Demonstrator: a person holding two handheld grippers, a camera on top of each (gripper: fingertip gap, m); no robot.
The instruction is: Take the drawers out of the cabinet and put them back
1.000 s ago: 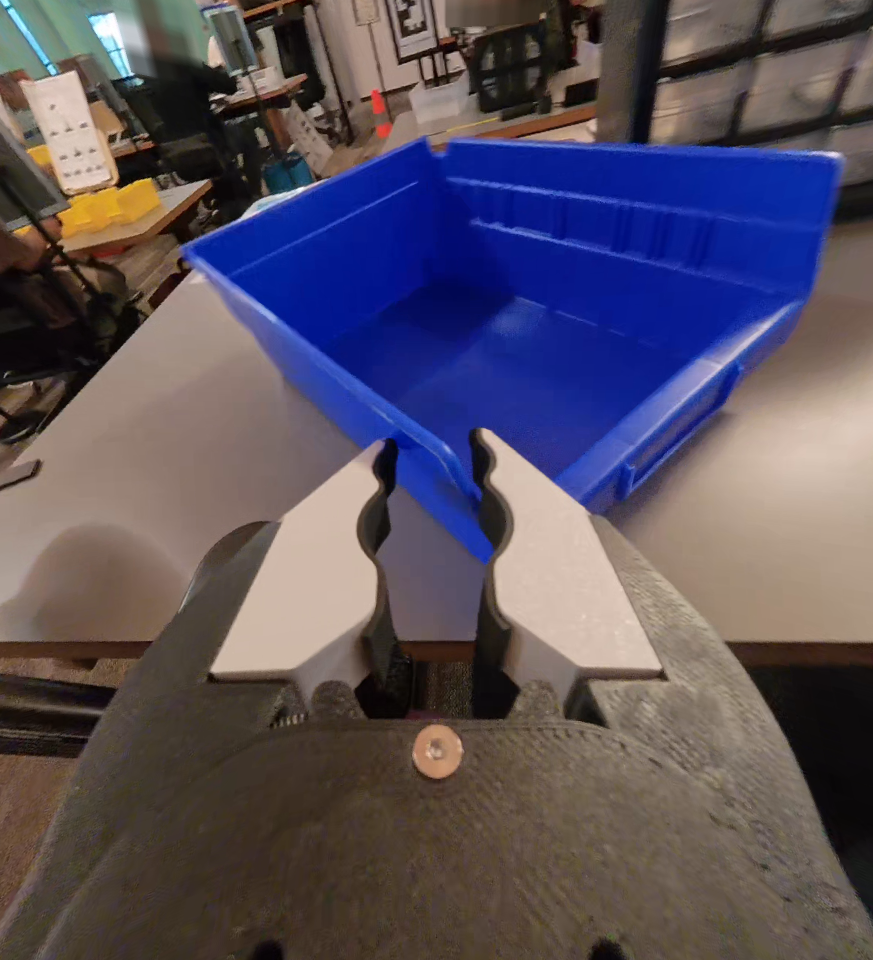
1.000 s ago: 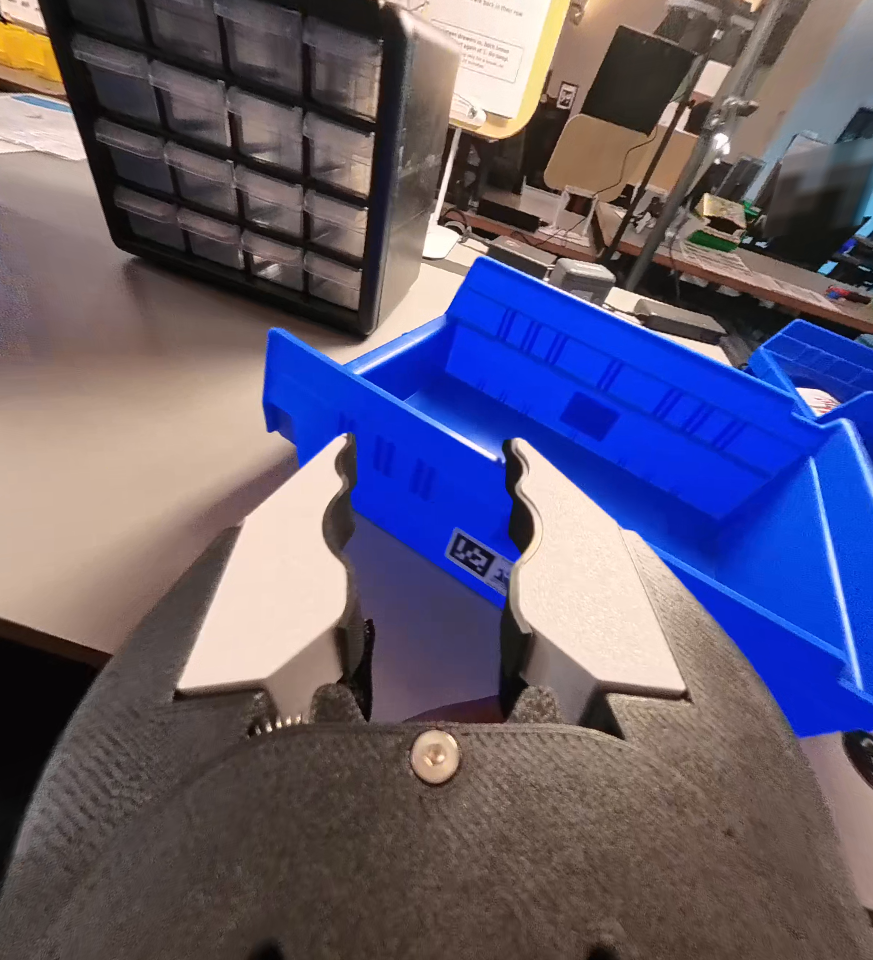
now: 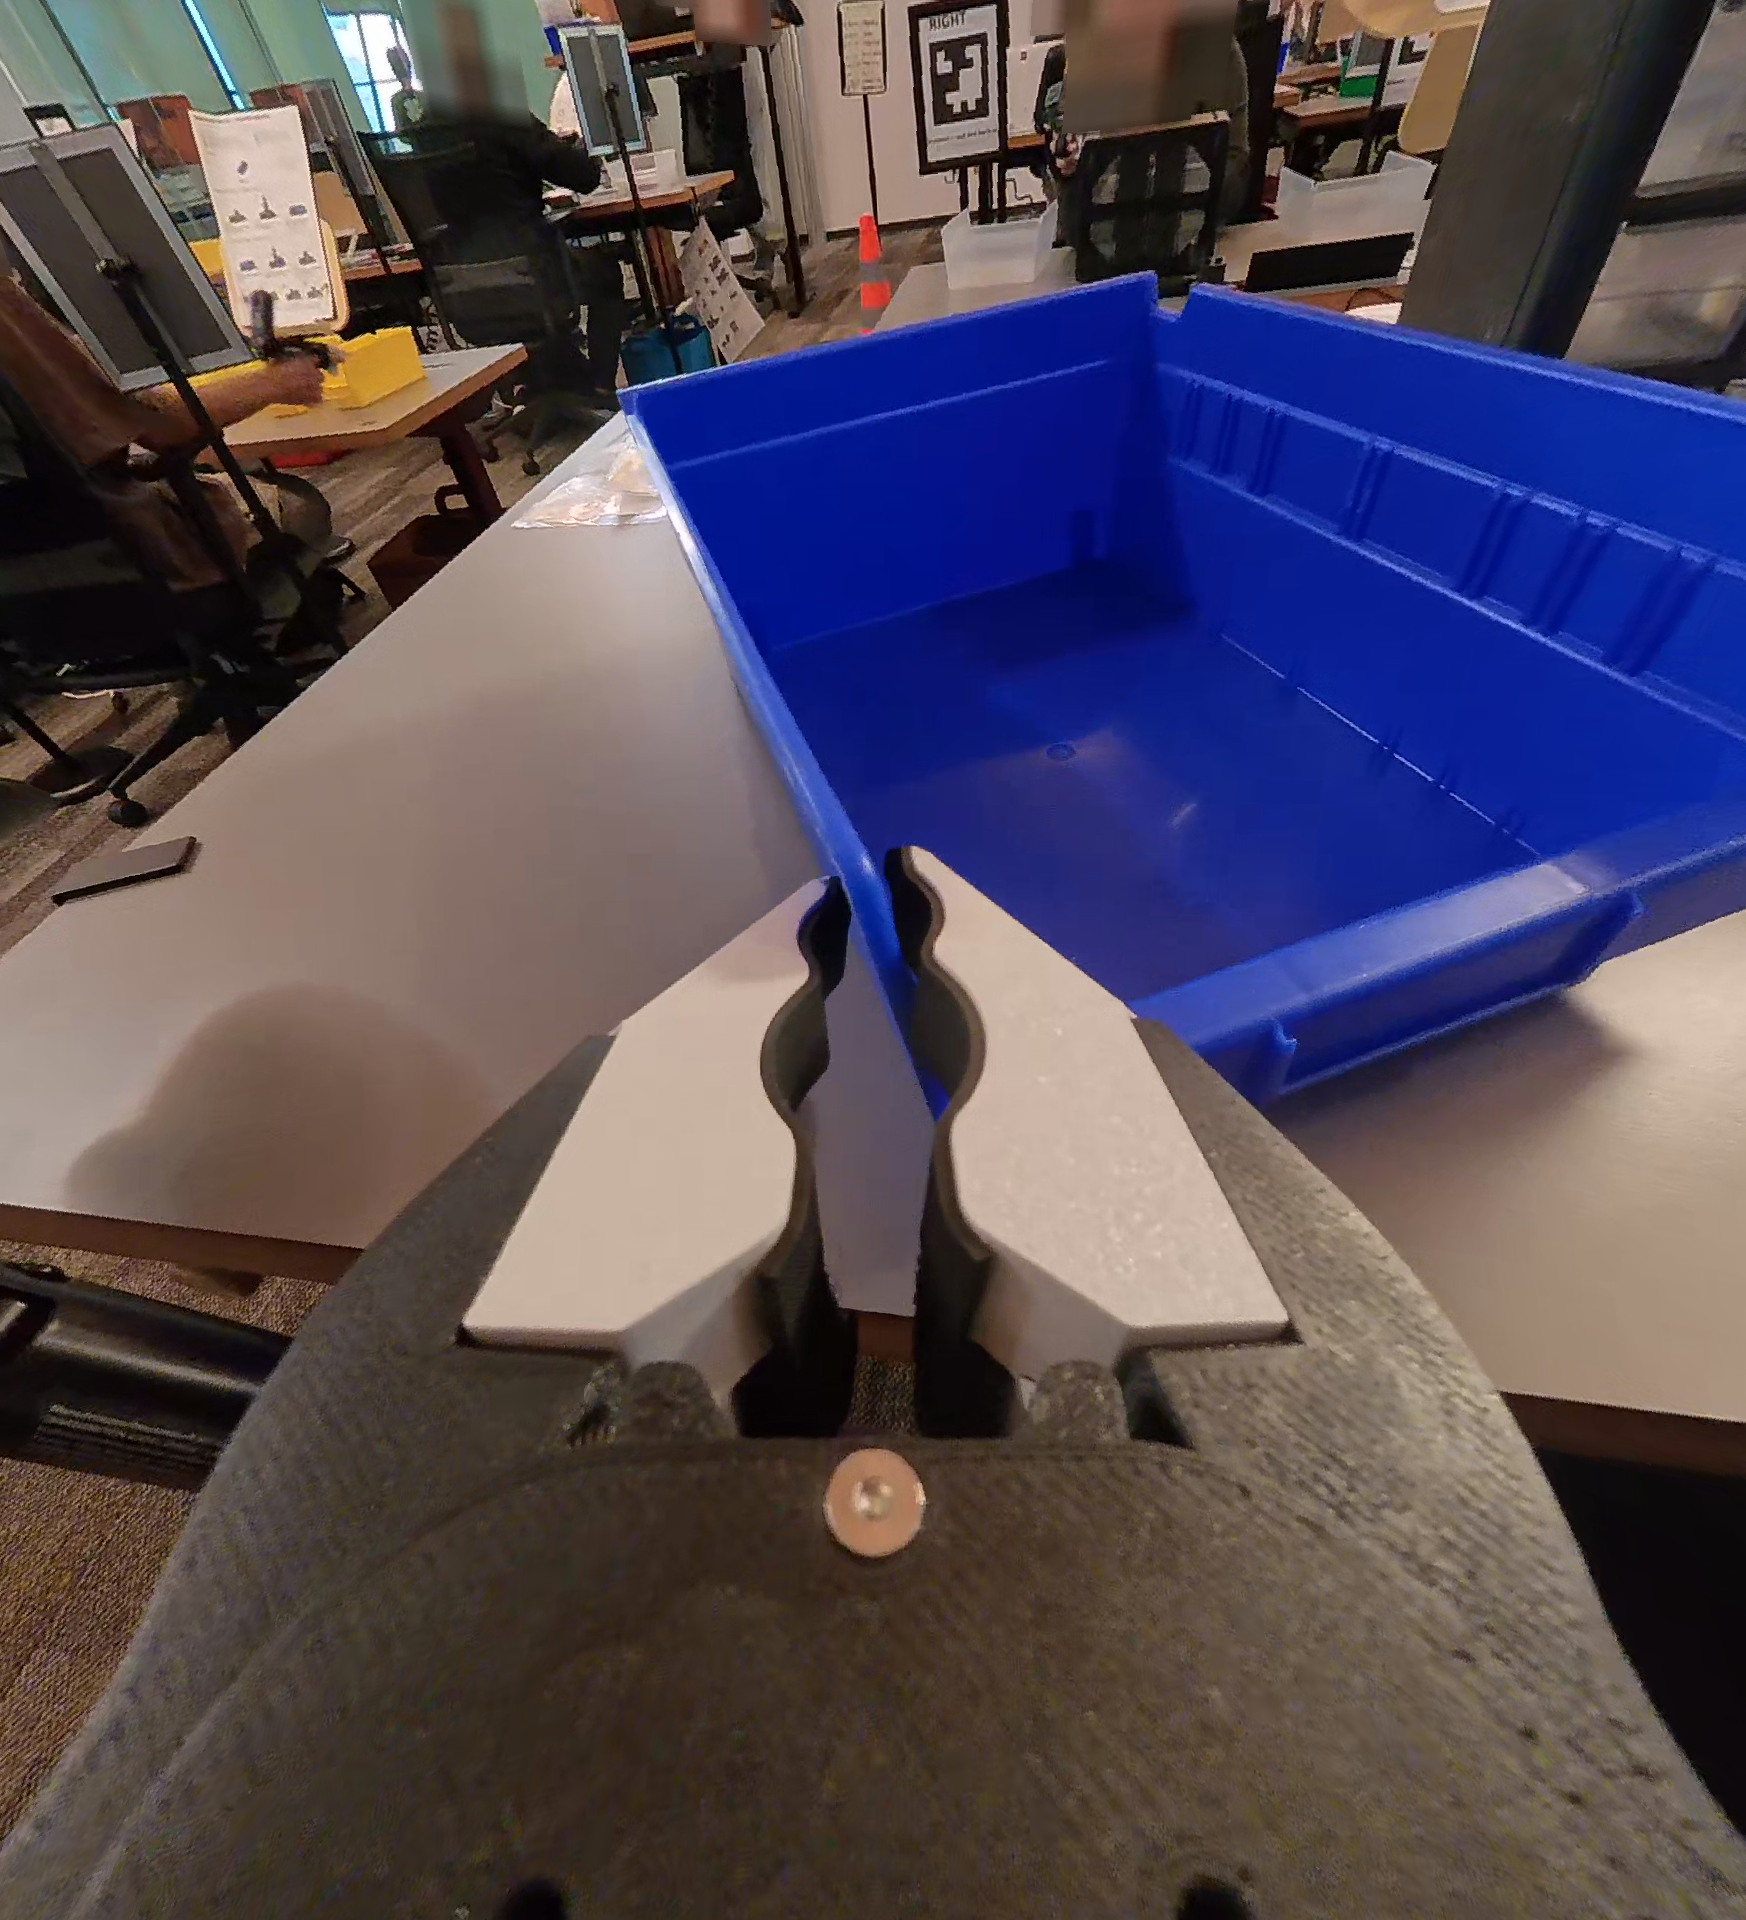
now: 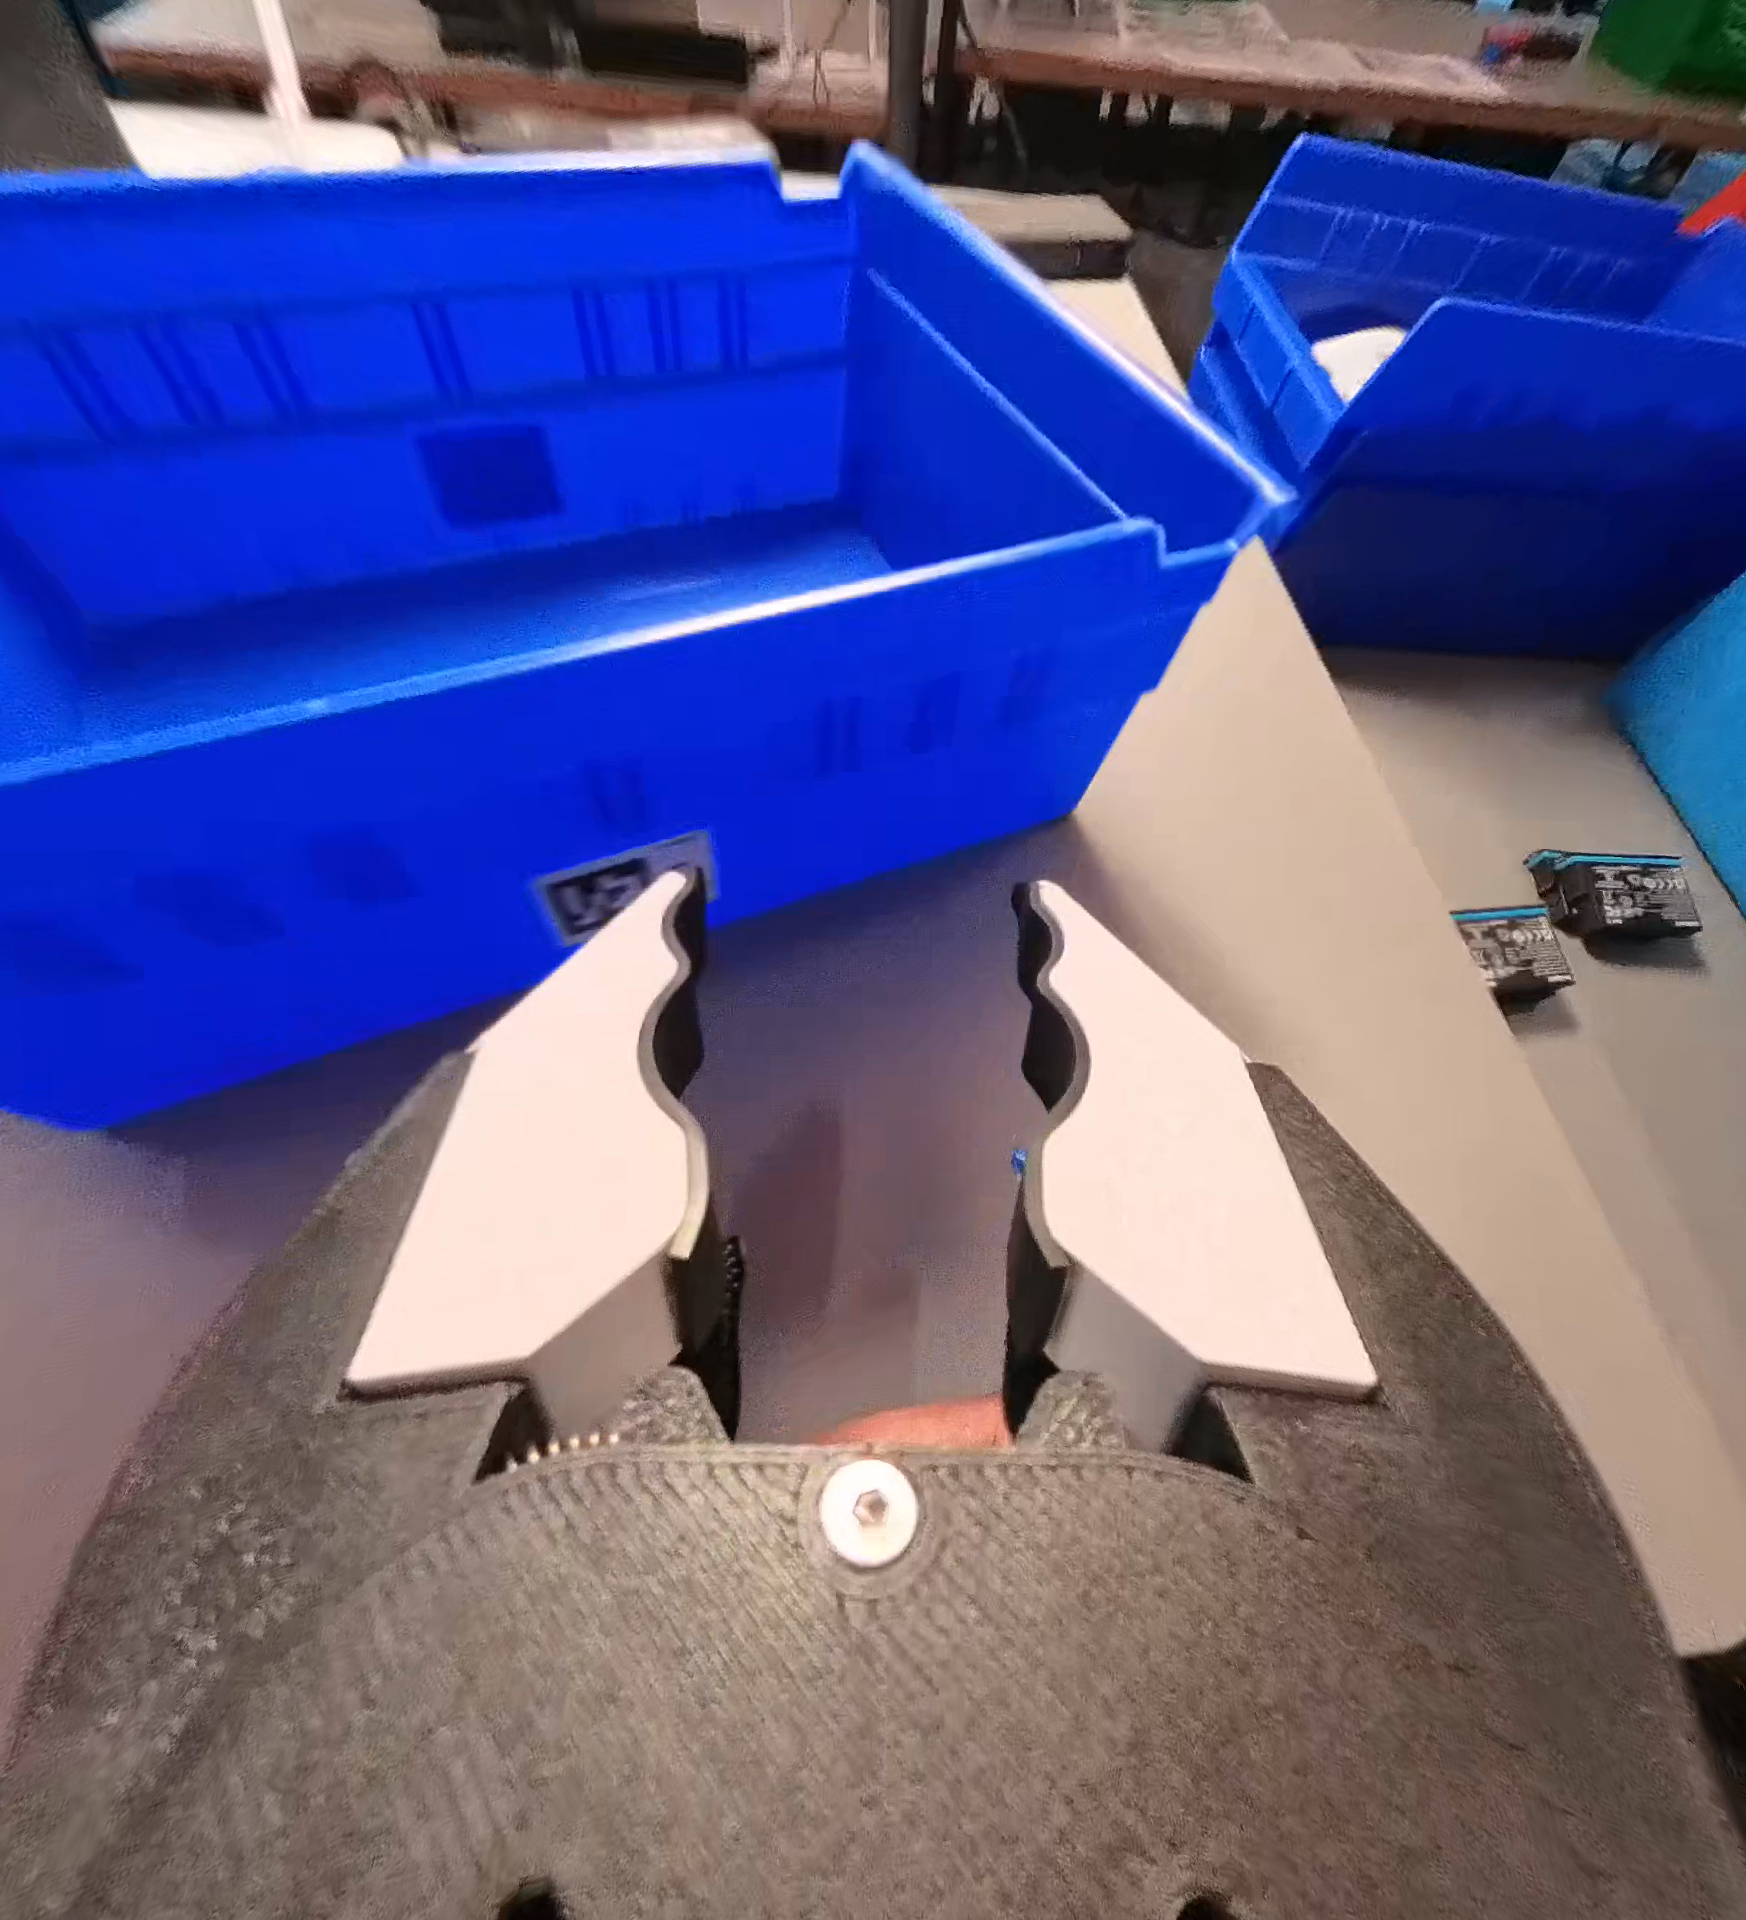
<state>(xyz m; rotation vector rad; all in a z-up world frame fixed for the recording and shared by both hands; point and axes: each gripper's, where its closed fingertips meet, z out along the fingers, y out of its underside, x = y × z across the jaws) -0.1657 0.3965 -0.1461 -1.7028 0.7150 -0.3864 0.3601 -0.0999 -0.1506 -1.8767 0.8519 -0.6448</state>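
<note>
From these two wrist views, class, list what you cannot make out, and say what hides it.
- Cabinet and its drawers: in neither view.
- Blue bin: its right end is cut off by the left view's edge; its left end by the right view's edge.
- Second blue bin: its contents are hidden behind its own wall, right view.
- Two small black blocks: too small and blurred to identify, right view.

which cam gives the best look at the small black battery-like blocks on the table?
Right wrist view. Two small black blocks with teal edges lie on the grey table, right of the big blue bin, unobstructed. The left wrist view does not show them at all: only the bin's inside and the table's other side.
</note>
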